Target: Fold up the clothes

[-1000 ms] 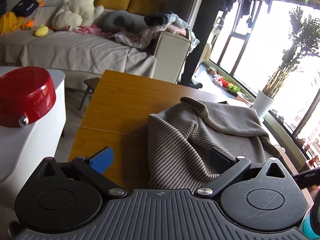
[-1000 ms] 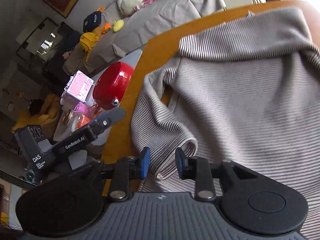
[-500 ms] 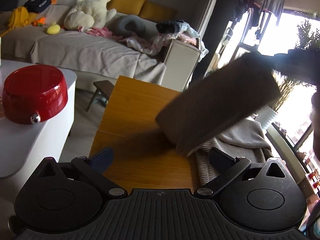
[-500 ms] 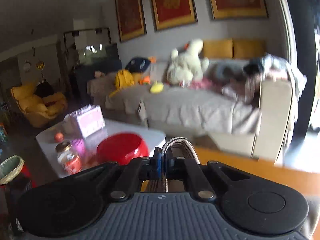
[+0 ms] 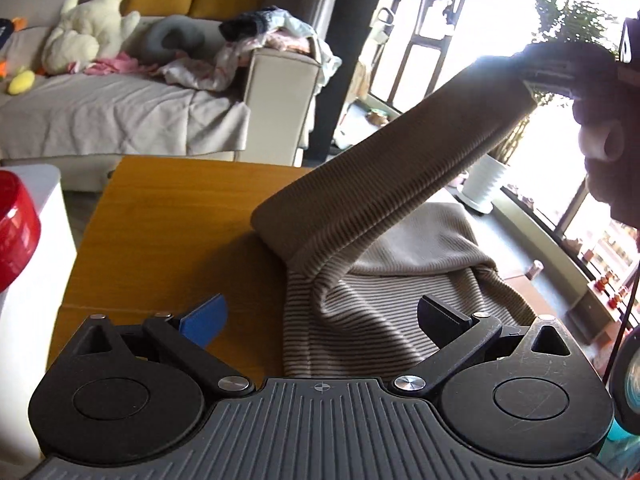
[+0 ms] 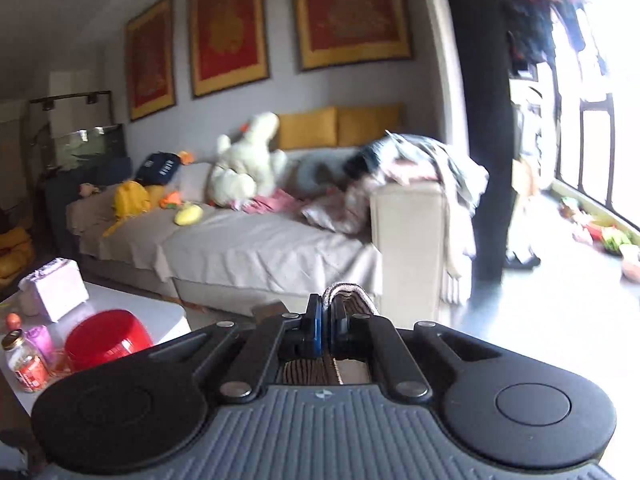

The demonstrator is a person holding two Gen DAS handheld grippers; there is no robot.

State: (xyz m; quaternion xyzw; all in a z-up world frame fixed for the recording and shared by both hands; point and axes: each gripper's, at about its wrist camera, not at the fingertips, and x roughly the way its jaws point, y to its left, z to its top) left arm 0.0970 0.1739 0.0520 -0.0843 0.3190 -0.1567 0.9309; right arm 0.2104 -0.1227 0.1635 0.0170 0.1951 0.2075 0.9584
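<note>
**Sleeve lifted high, body of the sweater unpinned**

The risk is drag: the right gripper (image 6: 327, 326), pinching the striped sweater's (image 5: 384, 312) sleeve (image 5: 400, 176) cuff, pulls it up and across, and with nothing pressing the garment down the whole sweater could slide on the wooden worktop (image 5: 160, 220) or bunch instead of folding cleanly. The thin pinch could also slip. The left gripper (image 5: 320, 320) hangs low and level over the sweater's near edge, fingers spread wide and holding nothing. The right is raised well above the worktop.
</note>
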